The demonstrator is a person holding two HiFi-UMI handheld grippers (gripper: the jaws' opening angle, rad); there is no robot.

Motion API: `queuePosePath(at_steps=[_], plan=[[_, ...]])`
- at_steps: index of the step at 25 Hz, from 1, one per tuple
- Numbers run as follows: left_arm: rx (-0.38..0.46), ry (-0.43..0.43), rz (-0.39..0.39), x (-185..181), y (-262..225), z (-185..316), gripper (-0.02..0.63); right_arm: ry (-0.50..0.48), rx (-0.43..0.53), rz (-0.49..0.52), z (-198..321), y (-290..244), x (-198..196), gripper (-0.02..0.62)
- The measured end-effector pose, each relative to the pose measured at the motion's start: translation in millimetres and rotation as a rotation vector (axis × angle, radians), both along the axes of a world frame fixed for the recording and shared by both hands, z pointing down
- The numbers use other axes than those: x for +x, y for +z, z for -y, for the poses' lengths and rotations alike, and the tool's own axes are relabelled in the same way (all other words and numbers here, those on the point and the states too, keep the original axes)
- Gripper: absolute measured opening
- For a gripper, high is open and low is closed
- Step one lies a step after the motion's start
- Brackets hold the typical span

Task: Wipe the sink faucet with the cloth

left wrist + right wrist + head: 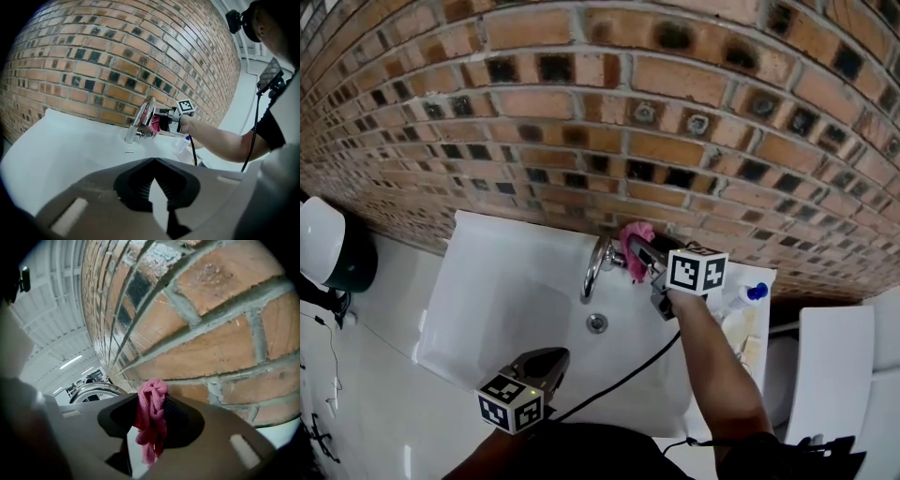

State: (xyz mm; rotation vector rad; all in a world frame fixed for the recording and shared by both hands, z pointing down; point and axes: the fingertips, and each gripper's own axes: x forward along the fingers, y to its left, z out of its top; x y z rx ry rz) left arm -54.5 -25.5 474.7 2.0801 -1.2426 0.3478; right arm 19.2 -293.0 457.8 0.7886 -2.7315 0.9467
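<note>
The right gripper (637,255) clamps the pink cloth (636,232) at the faucet (596,266) (hard by the brick wall (581,94)); the left gripper (548,358) hangs closed over the sink (497,300).

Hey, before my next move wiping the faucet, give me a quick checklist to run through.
1. Cloth clamped in right hand-held gripper: ok, pinched between shut jaws.
2. Cloth touching faucet: cannot tell; it sits just behind it, near the wall.
3. Left hand-held gripper out of the way: ok, shut, empty, over the front of the sink.
4. Cable clear of faucet: ok, it crosses the sink farther forward.
5. Bottle clear of right forearm: cannot tell; they look close.
</note>
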Motion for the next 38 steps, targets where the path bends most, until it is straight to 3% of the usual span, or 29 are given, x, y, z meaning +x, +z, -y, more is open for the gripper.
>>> queuePosePath(at_steps=[7, 14, 21, 31, 38], plan=[[-0.043, -0.046, -0.008, -4.0, 13.1, 0.2, 0.005, -0.141, -0.046, -0.041, 6.7, 18.3, -39.4, 0.147], [-0.060, -0.086, -0.006, -13.0, 18.3, -0.3, 0.005, -0.123, -0.138, 0.100, 14.2, 9.2, -47.8, 0.143], [-0.048, -0.073, -0.011, -11.6, 15.6, -1.4, 0.005, -0.139, -0.094, 0.147, 9.6, -25.8, -55.7, 0.141], [0.000, -0.006, -0.041, -11.8, 2.6, -11.9, 0.005, -0.154, 0.083, -0.014, -9.8, -59.5, -55.3, 0.141], [0.041, 0.061, -0.076, -10.5, -10.0, -20.5, 0.005, -0.192, 0.275, -0.234, -33.8, -80.9, -64.5, 0.141]])
